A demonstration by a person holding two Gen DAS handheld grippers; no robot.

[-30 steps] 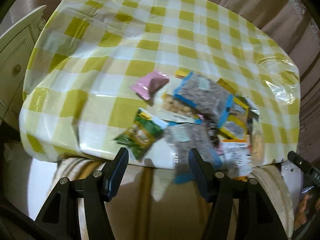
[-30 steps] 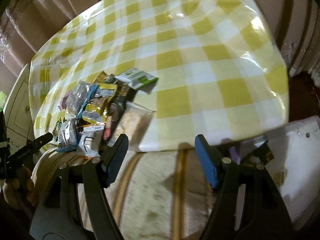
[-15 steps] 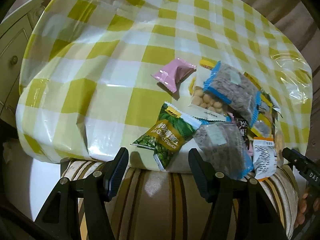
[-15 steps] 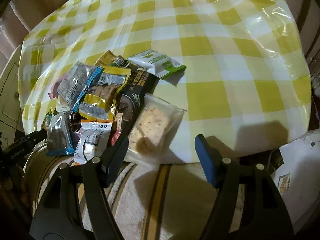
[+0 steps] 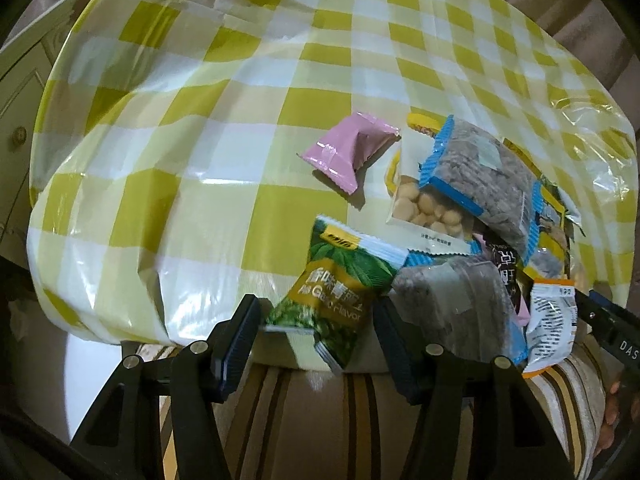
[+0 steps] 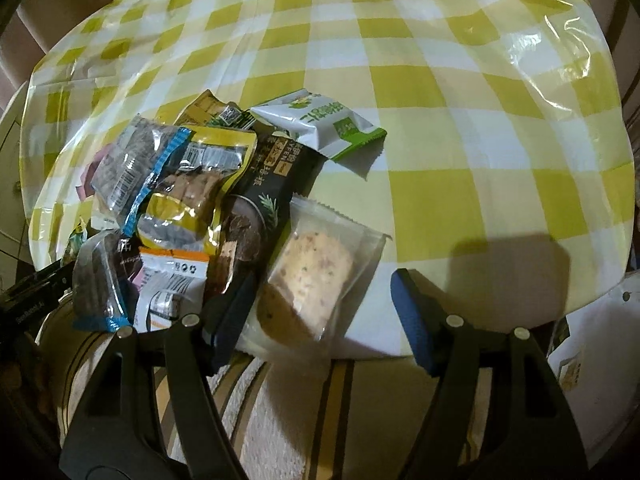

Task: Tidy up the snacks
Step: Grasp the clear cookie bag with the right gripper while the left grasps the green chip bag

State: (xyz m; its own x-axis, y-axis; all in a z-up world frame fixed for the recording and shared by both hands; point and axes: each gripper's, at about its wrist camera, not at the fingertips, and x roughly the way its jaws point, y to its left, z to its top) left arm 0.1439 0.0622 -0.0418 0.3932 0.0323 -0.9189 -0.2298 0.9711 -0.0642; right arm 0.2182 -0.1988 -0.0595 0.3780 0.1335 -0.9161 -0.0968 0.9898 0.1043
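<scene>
A heap of snack packets lies at the near edge of a yellow-checked table [image 5: 248,128]. In the left wrist view my left gripper [image 5: 316,336] is open, its jaws either side of a green pea packet [image 5: 340,288] that overhangs the edge. A pink packet [image 5: 352,148] and a blue-edged clear bag [image 5: 484,176] lie behind it. In the right wrist view my right gripper [image 6: 320,312] is open around the near end of a clear cracker packet [image 6: 316,276]. A black packet [image 6: 264,196] and a white-green packet [image 6: 320,120] lie beyond.
A striped cushioned seat [image 5: 360,420] sits under the table's near edge. A white cabinet [image 5: 20,92] stands to the left. The far half of the table [image 6: 440,60] holds no packets. The other gripper shows at each view's edge [image 5: 612,328].
Both grippers have moved forward and closer to the heap. The pea packet now sits between the left jaws, the cracker packet between the right jaws. Both stay open.
</scene>
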